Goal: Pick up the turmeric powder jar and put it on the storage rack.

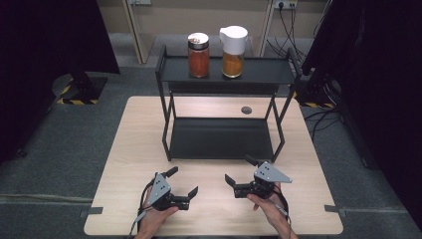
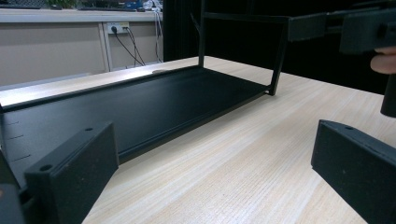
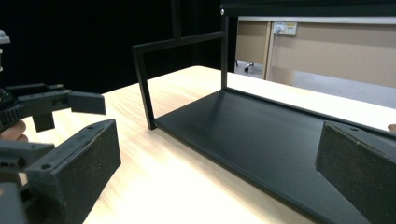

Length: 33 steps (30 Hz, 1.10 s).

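Hovering low over the pale wooden counter (image 1: 134,149), jaws spread wide and holding nothing: left hand-held gripper (image 1: 184,181) and right hand-held gripper (image 1: 237,174), both just short of the black two-tier metal rack (image 1: 219,138), bare on its lower shelf. Farther back, side by side on the top shelf: clear glass jar with a dark lid (image 1: 198,55), full of reddish-orange spice, and clear jar with a white pouring cap (image 1: 233,51), about half full of yellow-orange powder. Likely rigid, smooth, slippery, breakable; best gripped around the middle of the body, below the lid.

Lab: black curtains (image 1: 50,35), camera stands (image 1: 79,87), lone table (image 1: 134,149).
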Each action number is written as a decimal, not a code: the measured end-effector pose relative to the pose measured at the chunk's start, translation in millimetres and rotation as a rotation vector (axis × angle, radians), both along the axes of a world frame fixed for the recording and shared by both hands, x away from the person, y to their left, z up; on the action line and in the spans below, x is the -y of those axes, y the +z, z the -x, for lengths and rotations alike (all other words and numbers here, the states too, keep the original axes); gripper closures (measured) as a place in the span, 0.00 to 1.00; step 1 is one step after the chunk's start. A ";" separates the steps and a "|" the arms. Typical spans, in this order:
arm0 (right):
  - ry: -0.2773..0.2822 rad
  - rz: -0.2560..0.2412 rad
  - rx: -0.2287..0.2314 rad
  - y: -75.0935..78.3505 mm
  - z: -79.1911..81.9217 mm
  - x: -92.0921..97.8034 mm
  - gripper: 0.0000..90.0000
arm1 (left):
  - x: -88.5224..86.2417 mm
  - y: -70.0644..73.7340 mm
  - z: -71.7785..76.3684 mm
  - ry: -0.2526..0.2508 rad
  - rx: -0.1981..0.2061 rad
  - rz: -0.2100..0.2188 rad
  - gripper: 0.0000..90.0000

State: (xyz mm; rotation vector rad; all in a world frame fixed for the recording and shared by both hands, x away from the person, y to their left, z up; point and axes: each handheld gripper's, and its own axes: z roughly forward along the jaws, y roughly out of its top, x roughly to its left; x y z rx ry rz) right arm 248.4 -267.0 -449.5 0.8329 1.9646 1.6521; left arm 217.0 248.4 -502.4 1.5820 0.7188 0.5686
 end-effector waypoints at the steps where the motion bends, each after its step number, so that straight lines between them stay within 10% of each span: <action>1: 0.000 -0.001 -0.003 -1.7 0.4 0.0 0.00 | -0.1 -0.1 0.0 0.001 0.000 0.001 0.00; 33: -0.010 -0.003 -0.023 -14.8 2.2 5.0 0.00 | -1.0 -0.1 0.1 0.004 0.002 0.001 0.00</action>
